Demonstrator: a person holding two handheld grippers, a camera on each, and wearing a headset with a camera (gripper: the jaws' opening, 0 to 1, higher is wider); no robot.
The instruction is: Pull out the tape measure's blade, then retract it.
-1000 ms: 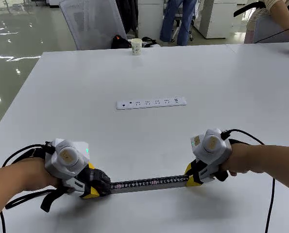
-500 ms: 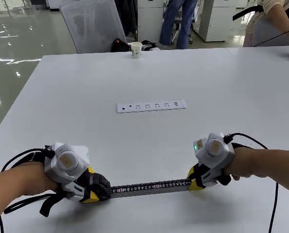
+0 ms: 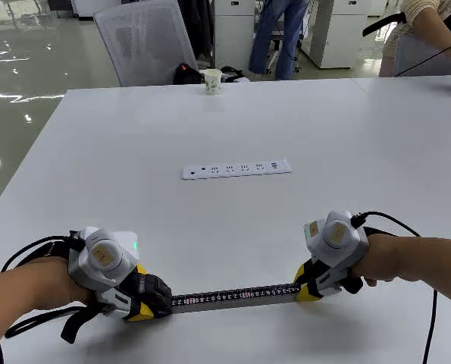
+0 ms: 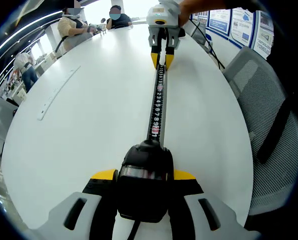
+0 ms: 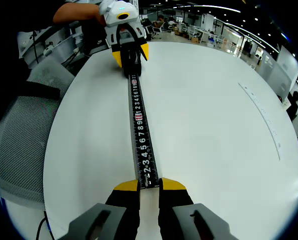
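The black tape measure case (image 3: 158, 294) lies on the white table (image 3: 225, 121), and my left gripper (image 3: 145, 292) is shut on it. Its blade (image 3: 236, 296) runs out flat to the right, numbers up. My right gripper (image 3: 299, 285) is shut on the blade's end. In the left gripper view the case (image 4: 144, 165) sits between my yellow-tipped left gripper (image 4: 144, 176) jaws, and the blade (image 4: 156, 100) leads away to the right gripper (image 4: 163, 55). In the right gripper view my right gripper (image 5: 149, 185) pinches the blade (image 5: 138, 125), which stretches to the case (image 5: 130, 60) in the left gripper (image 5: 127, 50).
A white power strip (image 3: 236, 168) lies mid-table. A paper cup (image 3: 212, 80) stands at the far edge, with a mesh chair (image 3: 145, 42) behind it. People are beyond the table. Another mesh chair (image 4: 269, 115) is close to the near edge. Cables trail from both grippers.
The right gripper has edged slightly to the right, drawing the blade a little further out. The left gripper keeps the case in place. The head camera has tilted.
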